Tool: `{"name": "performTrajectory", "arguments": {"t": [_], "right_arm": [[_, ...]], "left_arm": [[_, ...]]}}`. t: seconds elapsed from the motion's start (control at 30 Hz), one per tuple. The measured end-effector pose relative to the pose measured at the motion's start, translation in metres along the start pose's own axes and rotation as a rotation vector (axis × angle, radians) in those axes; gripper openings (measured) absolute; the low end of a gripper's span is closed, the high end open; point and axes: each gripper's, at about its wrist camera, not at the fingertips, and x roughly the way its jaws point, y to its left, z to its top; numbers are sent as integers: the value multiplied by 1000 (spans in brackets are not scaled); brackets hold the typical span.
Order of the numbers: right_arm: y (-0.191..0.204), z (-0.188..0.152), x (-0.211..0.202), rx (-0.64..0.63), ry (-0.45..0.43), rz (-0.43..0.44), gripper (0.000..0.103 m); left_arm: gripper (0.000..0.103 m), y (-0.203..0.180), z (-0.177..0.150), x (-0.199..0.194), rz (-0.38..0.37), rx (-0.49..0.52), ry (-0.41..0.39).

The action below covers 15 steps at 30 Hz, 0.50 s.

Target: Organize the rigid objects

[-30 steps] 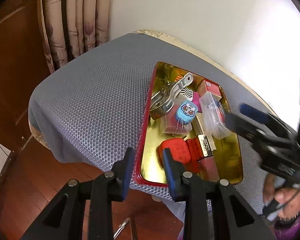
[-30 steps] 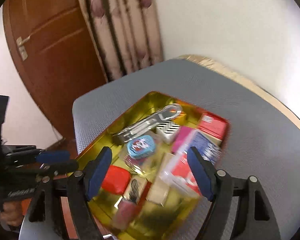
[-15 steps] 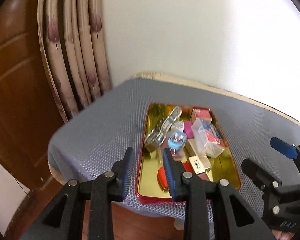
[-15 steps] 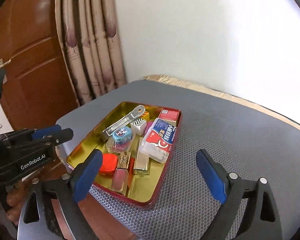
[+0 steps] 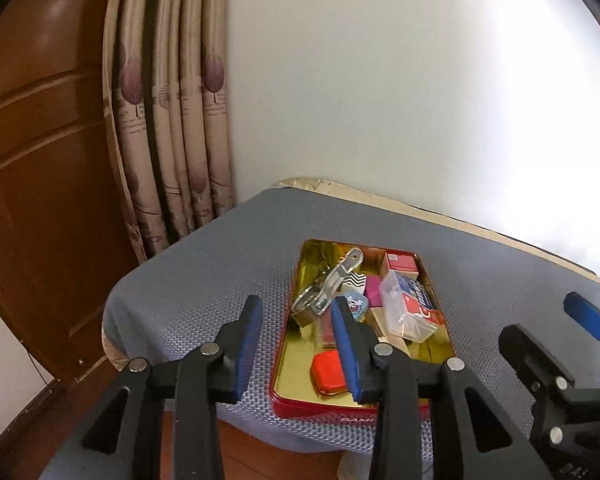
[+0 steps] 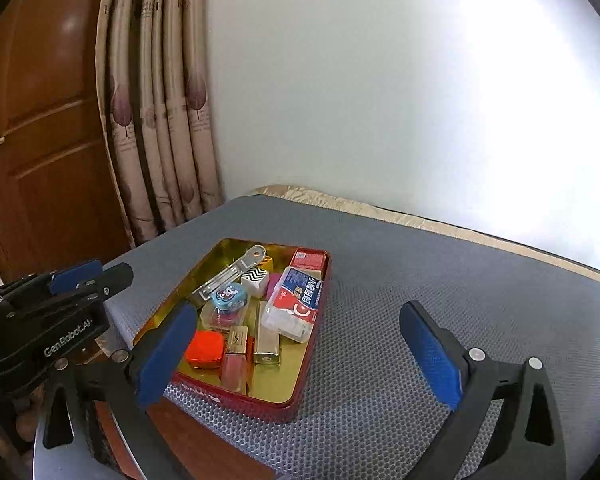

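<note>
Left gripper (image 5: 296,344) jaws part-open, holding nothing; right gripper (image 6: 300,356) jaws spread wide, likewise unladen.

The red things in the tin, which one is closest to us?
The rounded red plastic case, alone at the tin's near end; the red box sits far back.

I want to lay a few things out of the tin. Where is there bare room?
The grey mat is bare between the tin and the wall, and left of the tin toward the curtain. Inside the tin it is crowded.
</note>
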Motion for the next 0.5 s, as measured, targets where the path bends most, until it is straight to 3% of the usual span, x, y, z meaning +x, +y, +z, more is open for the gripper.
{"name": "performTrajectory", "arguments": {"t": [0.2,0.5], "right_arm": [[12,1,-12,-36,-46,-27,102],[14,-2,-12,-11,-42,-32,102]], "left_arm": [[36,-2,2,-12,41,3,-49],[36,0,3,-17,66,-24,-48]]}}
